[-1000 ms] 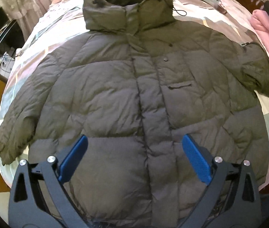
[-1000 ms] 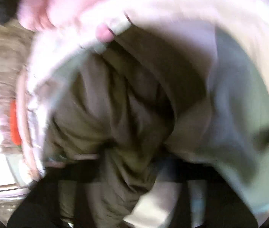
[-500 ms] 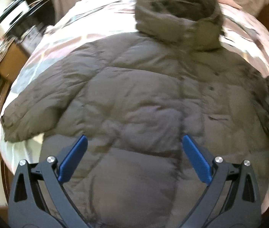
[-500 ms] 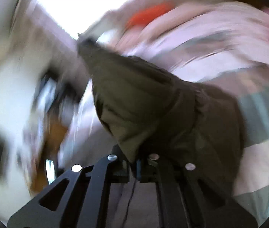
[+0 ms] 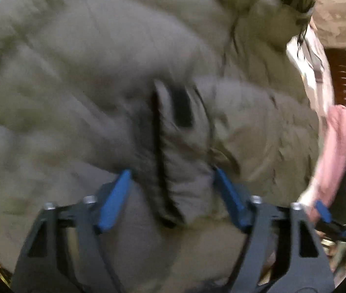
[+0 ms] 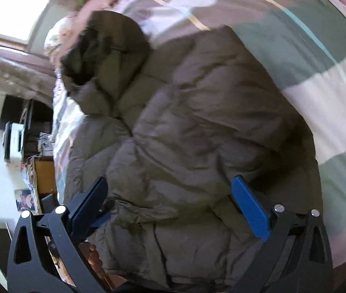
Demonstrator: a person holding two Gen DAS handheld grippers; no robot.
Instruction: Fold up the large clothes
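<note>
The olive puffer jacket (image 6: 197, 127) lies spread on the bed, its hood (image 6: 104, 48) toward the pillows. My left gripper (image 5: 173, 188) points steeply down, right against the jacket (image 5: 87, 73). Its jaws are closing, with a ridge of fabric and a dark strip (image 5: 158, 151) between the blue pads (image 5: 114, 200). The picture is blurred, so I cannot see the pads pressing. My right gripper (image 6: 170, 206) hovers over the jacket's lower part. Its jaws are opening wide and nothing is gripped between them.
Under the jacket lies a pink, white and green striped bedsheet (image 6: 331, 97). A folded pink cloth (image 5: 336, 146) lies at the bed's edge. Wooden furniture (image 6: 43, 175) stands beside the bed. A person's hand (image 6: 94, 256) shows below the jacket hem.
My right gripper was shut on a jacket sleeve and has let it go, now standing wide. My left gripper dropped close onto the jacket, rolled, and narrowed its jaws around a fabric ridge.
</note>
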